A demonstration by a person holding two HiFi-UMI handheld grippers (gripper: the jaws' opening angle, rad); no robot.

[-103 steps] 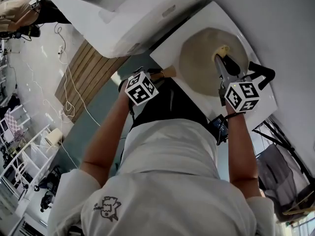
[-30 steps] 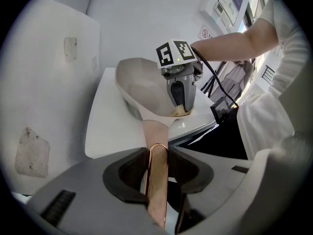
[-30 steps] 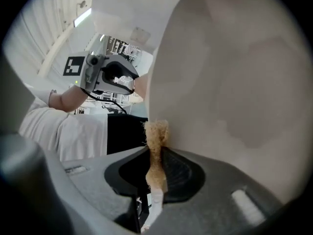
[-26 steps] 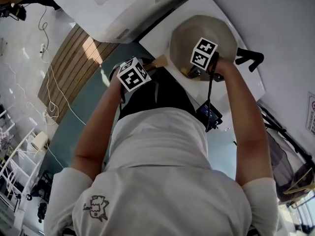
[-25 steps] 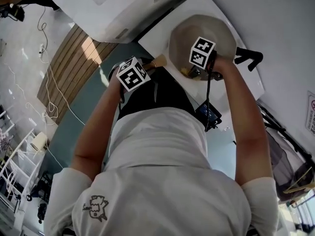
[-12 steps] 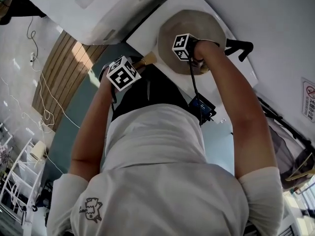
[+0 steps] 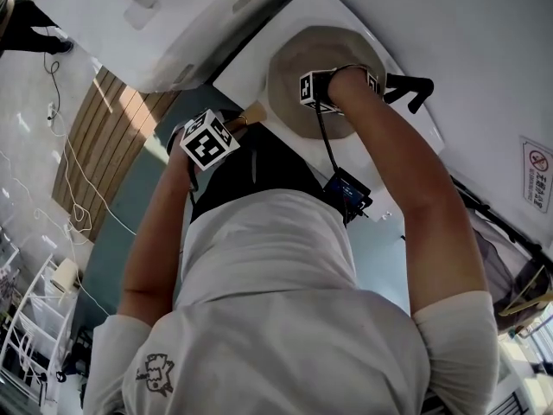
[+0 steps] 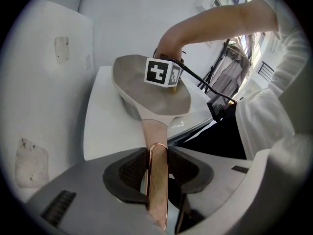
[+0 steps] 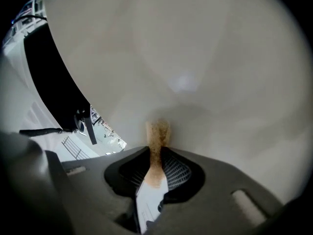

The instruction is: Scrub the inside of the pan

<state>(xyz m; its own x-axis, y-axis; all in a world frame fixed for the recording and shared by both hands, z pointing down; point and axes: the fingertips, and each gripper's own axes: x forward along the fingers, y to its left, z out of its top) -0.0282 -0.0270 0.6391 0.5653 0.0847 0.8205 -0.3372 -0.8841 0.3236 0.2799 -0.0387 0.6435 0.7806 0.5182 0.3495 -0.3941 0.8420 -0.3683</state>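
**Scrubbing in progress.** Your left gripper (image 8: pixel 157 174) is clamped on the copper-coloured handle (image 8: pixel 157 190) of the pan (image 7: pixel 289 85), one pad on each side of it. This steadies the pan on the white table (image 8: pixel 100 131). Your right gripper (image 9: pixel 155 166) pinches a thin tan sponge (image 9: pixel 157 136) and presses its free end against the pan's pale inner surface (image 9: pixel 205 58), which fills most of the right gripper view.

**Progress.** The task appears to be mid-course, with the pan held, the sponge in hand and the sponge touching the interior. The inside looks matte and evenly coloured, with no foam or residue to be made out. You therefore cannot read from the surface how much has been covered. Judge the remaining work as further passes over the floor and up the side wall.

**Change from the earlier frames.** A second ago your right hand sat at the near rim of the pan, with its marker cube facing up. It has since swept across to the pan's middle, and the cube has turned onto its side. Your left gripper has kept its place on the handle.
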